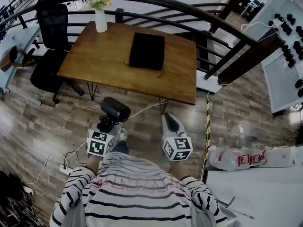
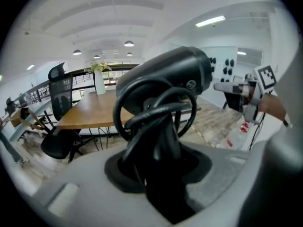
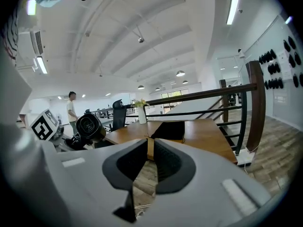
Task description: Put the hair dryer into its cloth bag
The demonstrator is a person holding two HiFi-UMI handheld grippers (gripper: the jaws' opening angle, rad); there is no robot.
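Your left gripper (image 1: pixel 107 125) is clamped on the hair dryer (image 1: pixel 115 110). In the left gripper view both jaws press on the black handle, and the dryer's cord (image 2: pixel 156 109) sits in loops around the handle just above the jaws. The barrel sticks up past the jaw tips. The dryer is off the table (image 1: pixel 102 60), in the air over the wood floor just in front of the table's near edge. Your right gripper (image 1: pixel 171 122) is empty: the right gripper view shows the jaws drawn together with only a sliver between the pads and nothing in them. It sits level with the left one on your right side, near it but not touching the dryer, and its view shows the dryer's round end off to the left. The cloth bag (image 1: pixel 147 51) is black and lies flat on the tabletop, right of centre and well apart from the dryer and both grippers. I can't tell from here where its opening is. Also on the table is a white vase (image 1: pixel 101 21) with flowers at the far left corner. A black office chair (image 1: pixel 49 44) stands off the table's left side, and a dark railing (image 1: pixel 189 11) curves behind the table.
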